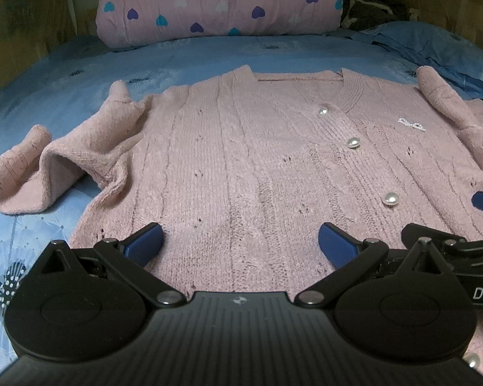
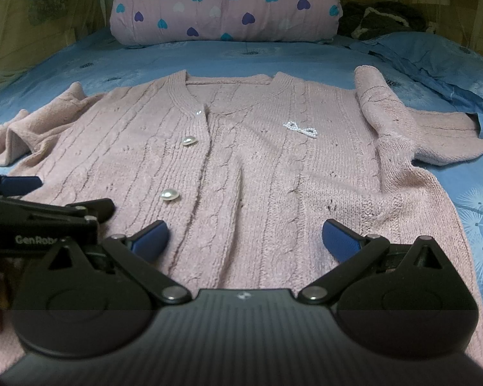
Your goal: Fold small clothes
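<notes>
Cardigan (image 1: 241, 160): soft, limp knit, light, flat on bed (image 1: 209, 54). Both tongs, left (image 1: 240, 241) and right (image 2: 244, 236), spread, empty. Pinch sleeve (image 1: 48, 167) at 9 o'clock.

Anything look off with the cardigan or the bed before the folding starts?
Mostly tidy. The pink cardigan lies flat and buttoned, but its sleeves are rumpled: one bunched, the other doubled over the body. Small dark holes dot the knit; damage or pattern, unclear.

Left claw (image 1: 241, 241): ribbed black housing, two round black hubs, black link arms with silver pivot screws, blue ridged fingertips (image 1: 146, 241). Right claw (image 2: 244, 239): same build; white "GenRobo" lettering shows on the left claw's side.
</notes>
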Tool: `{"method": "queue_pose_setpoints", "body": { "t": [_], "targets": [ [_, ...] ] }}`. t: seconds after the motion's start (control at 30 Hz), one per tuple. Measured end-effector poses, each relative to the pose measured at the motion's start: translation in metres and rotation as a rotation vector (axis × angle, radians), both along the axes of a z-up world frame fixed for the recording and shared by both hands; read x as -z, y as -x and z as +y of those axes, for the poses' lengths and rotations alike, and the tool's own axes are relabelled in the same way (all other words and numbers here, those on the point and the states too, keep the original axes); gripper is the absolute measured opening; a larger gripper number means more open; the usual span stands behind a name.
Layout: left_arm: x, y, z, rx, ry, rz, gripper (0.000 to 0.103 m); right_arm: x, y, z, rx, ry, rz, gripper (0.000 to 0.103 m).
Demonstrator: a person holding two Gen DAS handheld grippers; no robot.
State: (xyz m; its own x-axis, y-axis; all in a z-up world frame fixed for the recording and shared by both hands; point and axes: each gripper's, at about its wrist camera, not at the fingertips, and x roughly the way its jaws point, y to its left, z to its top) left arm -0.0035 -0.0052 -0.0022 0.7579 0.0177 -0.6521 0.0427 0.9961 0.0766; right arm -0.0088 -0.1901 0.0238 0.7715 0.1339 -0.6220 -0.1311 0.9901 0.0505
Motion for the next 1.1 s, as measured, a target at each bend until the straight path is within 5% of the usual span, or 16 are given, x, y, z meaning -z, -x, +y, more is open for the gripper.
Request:
{"method": "queue_pose_setpoints", "body": {
  "t": [0.57, 0.77, 1.1],
  "targets": [
    [-0.019, -0.007, 0.022, 0.049, 0.047, 0.092, 0.103, -0.01, 0.004, -0.013, 0.007, -0.06, 0.021, 0.103],
    [-0.034, -0.016, 0.041, 0.032, 0.076, 0.089, 0.103, -0.035, 0.005, -0.049, 0.065, -0.123, -0.037, 0.103],
    [-0.038, -0.055, 0.045, 0.004, 0.142, 0.133, 0.103, -0.046, -0.04, -0.128, 0.303, -0.052, -0.109, 0.103]
  ]
}}
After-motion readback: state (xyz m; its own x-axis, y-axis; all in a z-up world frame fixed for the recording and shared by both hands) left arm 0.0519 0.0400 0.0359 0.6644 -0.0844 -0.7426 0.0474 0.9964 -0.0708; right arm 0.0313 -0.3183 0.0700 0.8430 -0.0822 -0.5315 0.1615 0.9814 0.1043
